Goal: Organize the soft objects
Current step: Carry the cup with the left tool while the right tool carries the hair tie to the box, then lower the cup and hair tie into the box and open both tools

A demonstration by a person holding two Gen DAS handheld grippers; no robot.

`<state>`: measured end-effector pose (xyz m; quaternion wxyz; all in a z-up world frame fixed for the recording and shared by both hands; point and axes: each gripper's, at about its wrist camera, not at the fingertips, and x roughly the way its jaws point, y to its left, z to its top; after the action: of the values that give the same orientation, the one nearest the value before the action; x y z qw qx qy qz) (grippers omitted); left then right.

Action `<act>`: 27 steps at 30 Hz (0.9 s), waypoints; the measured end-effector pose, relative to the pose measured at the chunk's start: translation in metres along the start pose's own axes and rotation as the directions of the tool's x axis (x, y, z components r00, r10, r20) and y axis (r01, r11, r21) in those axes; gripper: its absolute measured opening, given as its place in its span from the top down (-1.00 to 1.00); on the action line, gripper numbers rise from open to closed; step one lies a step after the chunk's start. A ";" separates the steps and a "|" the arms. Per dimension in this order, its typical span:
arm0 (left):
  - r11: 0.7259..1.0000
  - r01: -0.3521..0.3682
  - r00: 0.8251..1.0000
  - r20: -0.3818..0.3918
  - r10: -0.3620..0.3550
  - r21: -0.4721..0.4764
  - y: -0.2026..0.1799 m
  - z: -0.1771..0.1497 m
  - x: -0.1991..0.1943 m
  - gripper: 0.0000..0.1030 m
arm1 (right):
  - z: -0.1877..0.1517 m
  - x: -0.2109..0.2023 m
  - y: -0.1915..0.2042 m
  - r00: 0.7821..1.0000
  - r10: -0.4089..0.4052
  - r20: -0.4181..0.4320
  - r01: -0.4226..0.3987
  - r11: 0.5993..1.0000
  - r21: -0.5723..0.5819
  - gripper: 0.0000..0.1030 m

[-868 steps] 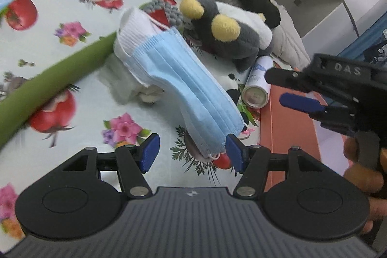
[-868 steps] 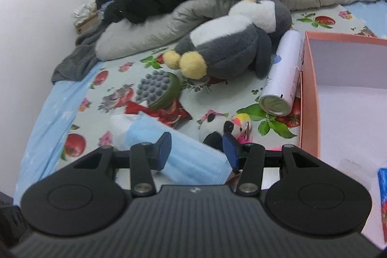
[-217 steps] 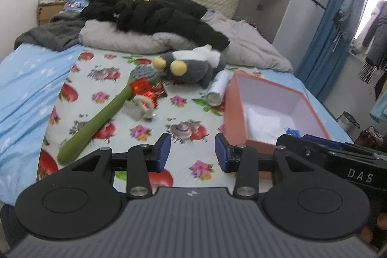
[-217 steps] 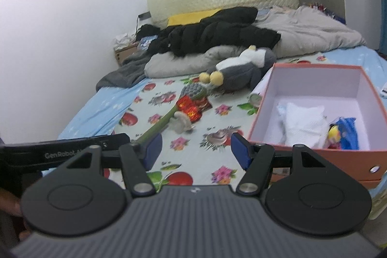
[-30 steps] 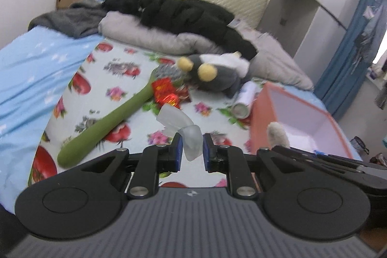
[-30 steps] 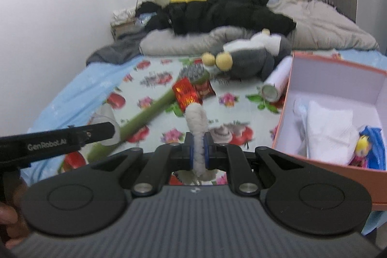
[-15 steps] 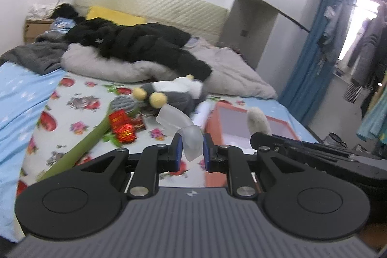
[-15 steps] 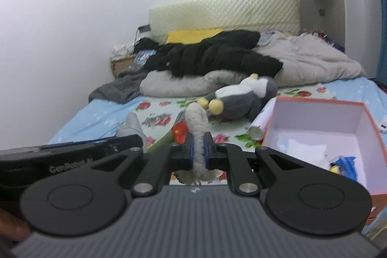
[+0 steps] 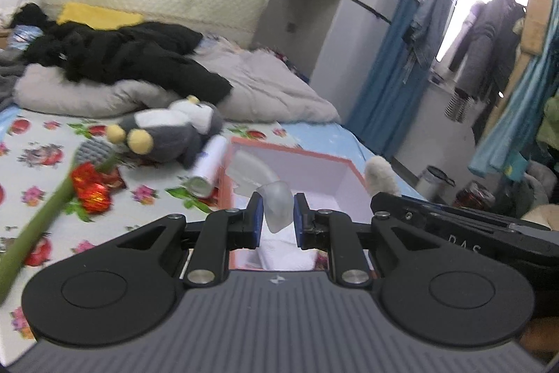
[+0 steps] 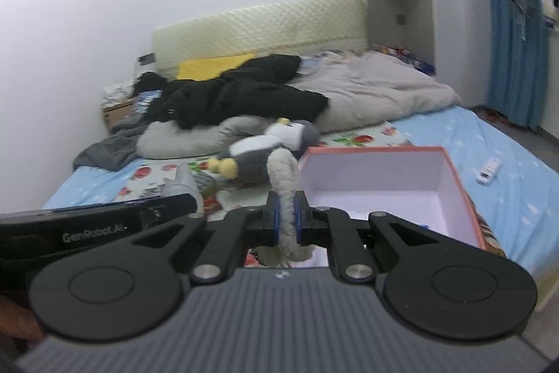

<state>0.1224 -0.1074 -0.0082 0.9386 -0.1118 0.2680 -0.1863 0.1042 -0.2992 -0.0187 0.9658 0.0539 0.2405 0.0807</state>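
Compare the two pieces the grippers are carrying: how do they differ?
The left gripper pinches a translucent soft piece, smooth and glossy. The right gripper pinches a fuzzy cream piece, opaque and woolly, bent in a loop. The left jaws stand a little wider. Both are lifted near the orange box.

Count of things on and over the bed

Two hand-held grippers, left and right; one orange box; one plush penguin; one green-handled brush; one white spray can; one black jacket; one yellow pillow.
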 end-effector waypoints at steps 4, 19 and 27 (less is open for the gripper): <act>1.000 0.027 0.998 -0.063 -0.027 0.011 -0.006 -0.001 0.041 0.59 | -0.005 0.020 -0.027 0.998 -0.050 -0.037 0.052 0.998 0.040 0.76; 0.998 0.046 0.967 -0.253 -0.034 0.044 -0.007 0.007 0.197 0.51 | -0.020 0.116 -0.098 0.974 -0.099 -0.202 0.124 0.985 0.117 0.74; 0.998 0.016 0.949 -0.315 0.003 0.057 0.001 -0.005 0.245 0.51 | -0.039 0.157 -0.121 0.956 -0.088 -0.279 0.136 0.978 0.157 0.73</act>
<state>0.3130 -0.2074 -0.1260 0.8860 -0.0540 0.4085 -0.2126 0.2385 -0.3872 -0.1418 0.9184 0.1131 0.3789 0.0107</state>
